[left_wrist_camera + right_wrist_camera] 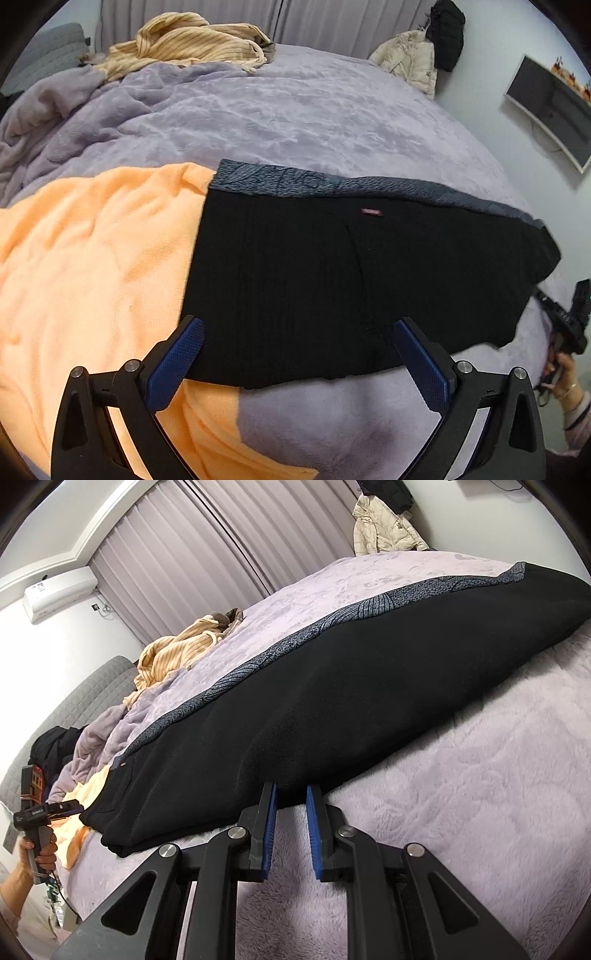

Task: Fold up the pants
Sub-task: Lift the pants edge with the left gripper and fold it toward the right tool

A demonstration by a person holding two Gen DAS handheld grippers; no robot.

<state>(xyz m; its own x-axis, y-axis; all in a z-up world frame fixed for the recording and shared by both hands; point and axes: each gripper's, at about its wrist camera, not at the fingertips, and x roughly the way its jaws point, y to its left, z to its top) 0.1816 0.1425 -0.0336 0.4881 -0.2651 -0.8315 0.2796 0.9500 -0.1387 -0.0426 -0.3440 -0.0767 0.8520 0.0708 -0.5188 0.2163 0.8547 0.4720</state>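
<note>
Just ahead of left claw (295, 328), pants (332, 280)

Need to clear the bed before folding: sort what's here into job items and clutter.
Job: black pants; left gripper; right gripper.
Lying about: orange blanket; striped beige garment; cream jacket.

A home bedroom is showing here: a bed (295, 110) is lying under a lilac plush blanket, curtains (184, 554) are hanging behind, an air conditioner (59, 594) is sitting high, and jackets (413, 59) are hanging on the wall.
</note>
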